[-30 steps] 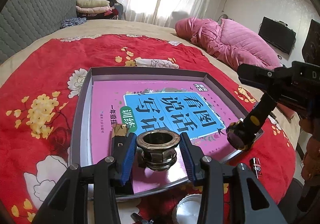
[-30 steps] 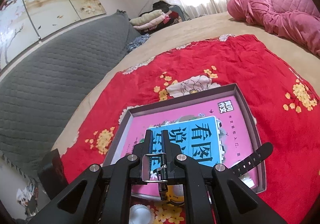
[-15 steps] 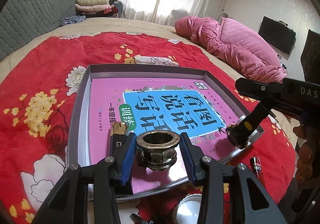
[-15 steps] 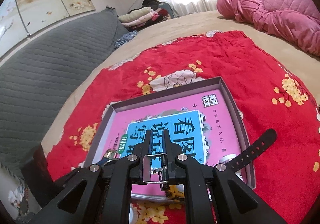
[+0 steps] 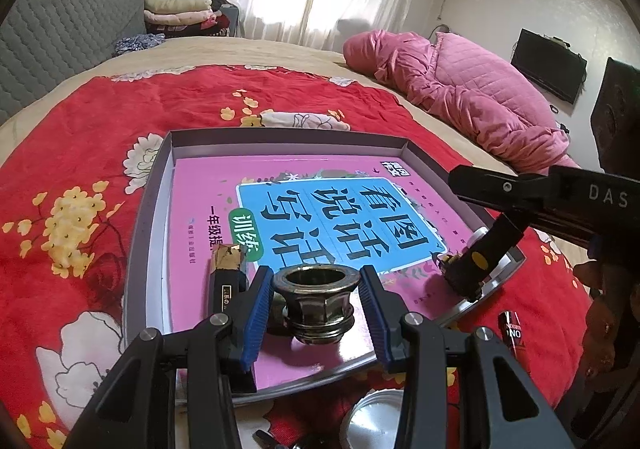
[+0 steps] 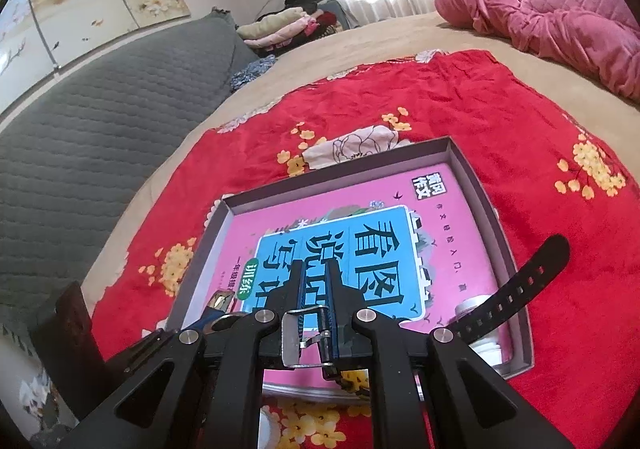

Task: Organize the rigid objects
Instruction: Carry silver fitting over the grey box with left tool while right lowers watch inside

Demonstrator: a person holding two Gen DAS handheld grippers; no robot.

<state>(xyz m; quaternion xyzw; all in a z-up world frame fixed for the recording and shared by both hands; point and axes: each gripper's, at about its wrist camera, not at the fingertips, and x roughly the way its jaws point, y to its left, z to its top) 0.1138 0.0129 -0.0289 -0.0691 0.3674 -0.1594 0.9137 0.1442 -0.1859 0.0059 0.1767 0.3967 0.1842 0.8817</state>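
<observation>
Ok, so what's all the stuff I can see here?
blanket: 1, red floral, under everything
box: 1, grey, on blanket
book: 1, pink and blue, in box
metal fitting: 1, brassy, over book's near edge
small black object: 1, gold-tipped, beside fitting
watch: 1, black strap, over box corner
battery: 1, red-black, on blanket
round lid: 1, silver, before box
quilted coat: 1, pink, beyond blanket
left gripper: 1, black, grips fitting
right gripper: 1, black, pinches watch buckle

Bed [image 5: 280, 53] w/ red floral blanket [image 5: 80, 129], grey tray [image 5: 138, 233] on it.
</observation>
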